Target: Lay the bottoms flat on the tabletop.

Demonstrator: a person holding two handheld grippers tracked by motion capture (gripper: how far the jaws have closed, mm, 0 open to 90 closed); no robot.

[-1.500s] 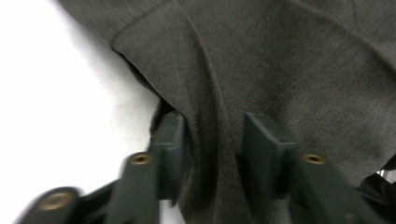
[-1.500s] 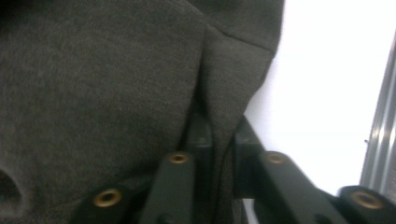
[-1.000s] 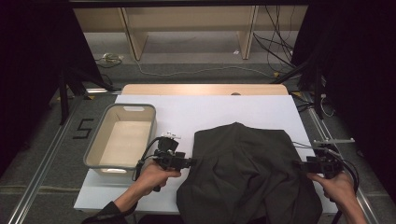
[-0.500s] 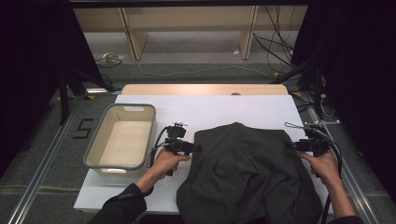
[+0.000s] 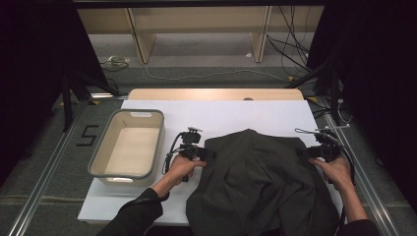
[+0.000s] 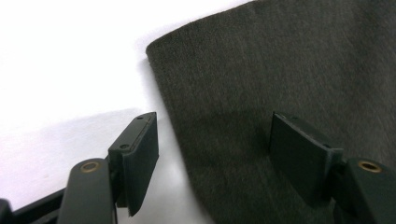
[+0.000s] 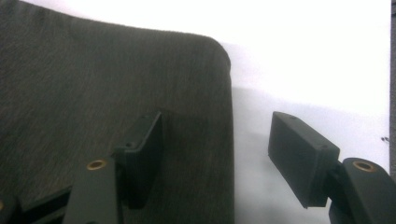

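1. I'm holding my left gripper [image 5: 207, 154] at the left edge of the dark cloth [image 5: 260, 182], jaws standing wide apart, nothing clamped; they have just been opening.
2. In the left gripper view the cloth [image 6: 280, 79] edge is running between my jaws: one pad is sitting over fabric, the other over the white table [image 6: 56, 70]. Neither pad is pressing on it.
3. My right gripper [image 5: 307, 152] is sitting at the cloth's opposite edge, jaws also wide, gripping nothing; they have just been closing a little.
4. In the right gripper view the cloth [image 7: 93, 79] corner is lying just ahead of my jaws, its edge passing between them, one pad over fabric, the other over the table [image 7: 303, 60].
5. Cloth is lying spread flat between my two grippers, near side hanging off the table edge towards me.
6. A grey bin [image 5: 128, 147] is sitting just beyond my left gripper, on the side away from the cloth.
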